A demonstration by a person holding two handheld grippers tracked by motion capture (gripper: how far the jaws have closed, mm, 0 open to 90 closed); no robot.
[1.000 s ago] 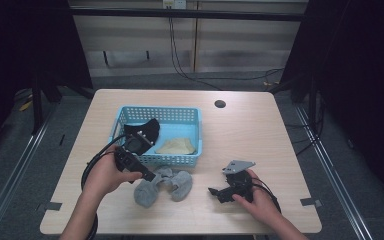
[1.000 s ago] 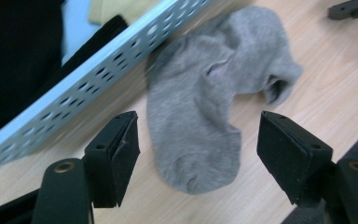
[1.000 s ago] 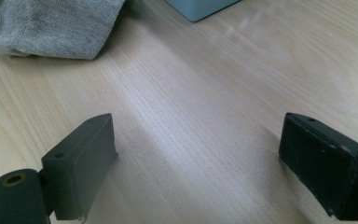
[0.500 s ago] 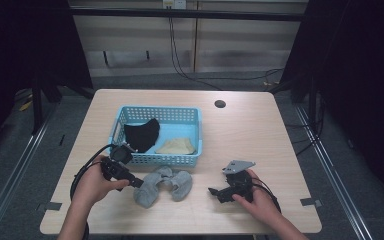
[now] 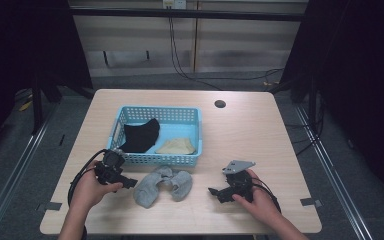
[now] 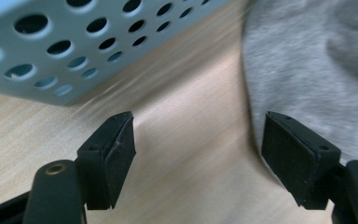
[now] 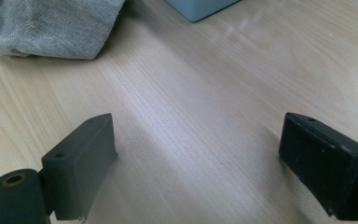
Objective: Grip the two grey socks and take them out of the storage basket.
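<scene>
A pair of grey socks [image 5: 162, 185] lies on the table in front of a light blue basket [image 5: 187, 160]. Inside the basket are a black garment [image 5: 141, 135] and a cream one [image 5: 177, 146]. My left gripper [image 5: 128, 184] is low over the table just left of the grey socks [image 6: 317, 60], open and holding nothing, with the basket wall [image 6: 74, 42] close beside it. My right gripper [image 5: 213, 191] rests near the table's front right, open over bare wood, with the grey sock [image 7: 51, 25] some way off.
The wooden table [image 5: 260, 135] has a small dark round hole [image 5: 220, 104] at the back right. Cables trail from both grippers. Dark floor and black frames surround the table.
My left gripper has come back out of the basket, leaving the black garment inside, and dropped to the table beside the grey socks. The right gripper has stayed put.
</scene>
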